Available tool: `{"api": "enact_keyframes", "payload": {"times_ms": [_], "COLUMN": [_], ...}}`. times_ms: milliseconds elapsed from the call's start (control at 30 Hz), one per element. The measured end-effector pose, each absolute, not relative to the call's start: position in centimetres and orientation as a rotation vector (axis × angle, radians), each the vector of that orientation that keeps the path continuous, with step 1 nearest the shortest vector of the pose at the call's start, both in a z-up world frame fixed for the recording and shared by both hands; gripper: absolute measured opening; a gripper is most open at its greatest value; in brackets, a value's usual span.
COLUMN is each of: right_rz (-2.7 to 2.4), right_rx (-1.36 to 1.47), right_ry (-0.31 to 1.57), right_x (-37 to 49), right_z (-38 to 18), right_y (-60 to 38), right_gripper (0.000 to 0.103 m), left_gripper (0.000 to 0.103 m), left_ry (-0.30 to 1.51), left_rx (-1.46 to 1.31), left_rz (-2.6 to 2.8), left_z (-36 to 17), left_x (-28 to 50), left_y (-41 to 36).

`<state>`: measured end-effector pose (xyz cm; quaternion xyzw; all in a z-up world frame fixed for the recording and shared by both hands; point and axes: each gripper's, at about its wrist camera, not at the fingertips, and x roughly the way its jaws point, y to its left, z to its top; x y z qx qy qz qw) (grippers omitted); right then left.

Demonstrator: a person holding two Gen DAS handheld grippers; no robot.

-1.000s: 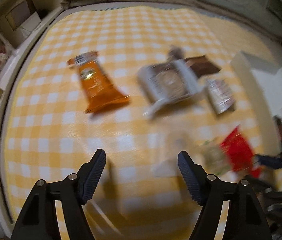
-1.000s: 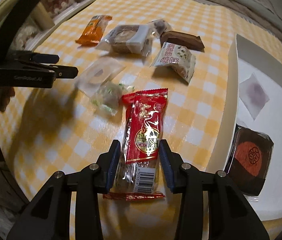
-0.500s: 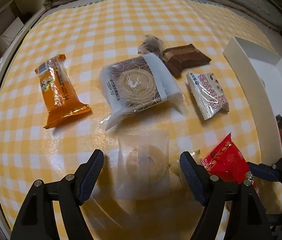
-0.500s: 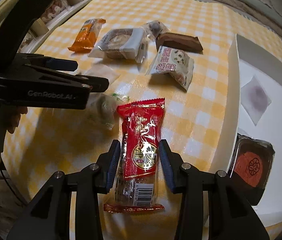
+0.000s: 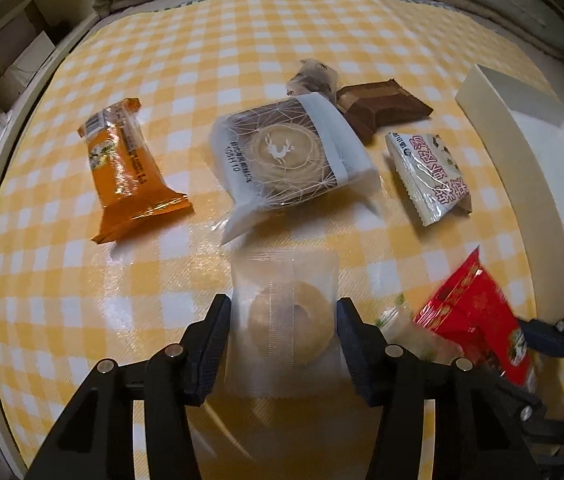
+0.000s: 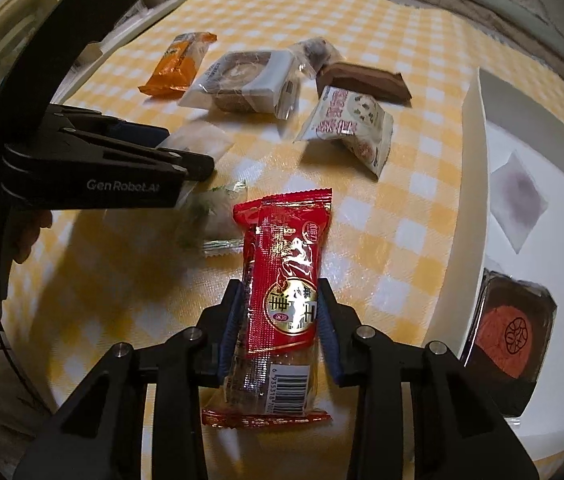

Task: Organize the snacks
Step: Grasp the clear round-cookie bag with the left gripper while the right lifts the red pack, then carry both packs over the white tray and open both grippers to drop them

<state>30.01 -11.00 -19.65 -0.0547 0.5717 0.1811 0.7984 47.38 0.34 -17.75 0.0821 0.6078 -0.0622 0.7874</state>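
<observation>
Snacks (image 5: 134,176): one seen in white tray (image 6: 469,184), seven on table (image 5: 82,320) | left hand-held gripper (image 5: 280,334) just closing around clear cookie pack (image 5: 283,316), contact unclear | right hand-held gripper (image 6: 278,320) just closed on red packet (image 6: 285,280)

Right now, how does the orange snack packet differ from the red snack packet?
The orange packet lies flat and free on the checked tablecloth, far from both claws; the red packet sits between the fingers of the right claw, which press its sides. The orange packet looks opaque all over; the red packet has a clear end with a barcode. The red packet lies nearer the white tray. Both are long, sealed, shiny wrappers.
</observation>
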Motion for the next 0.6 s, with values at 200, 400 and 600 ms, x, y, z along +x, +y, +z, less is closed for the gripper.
{"api": "enact_keyframes", "payload": {"times_ms": [200,400,600], "right_rz": [0.378,0.365,0.342], "right_rx": [-0.095,-0.052,-0.031], "right_ry": [1.15,1.019,0.885], "right_x": [30.3,30.8,30.9], "right_z": [-17.8,-13.9,-9.0], "right_y": [-11.6,-12.4,-13.9], "right_gripper": [0.034,0.035,0.035], "left_gripper": [0.052,0.052,0.052], "left_ry": [1.226,1.098,0.96], "left_rx": [0.112,0.063,-0.012], "left_rz": [-0.13,-0.13,-0.176], "left_z": [-13.9,-8.8,-3.1], "left_x": [45.9,44.4,42.0], "left_y": [1.7,1.7,1.3]}}
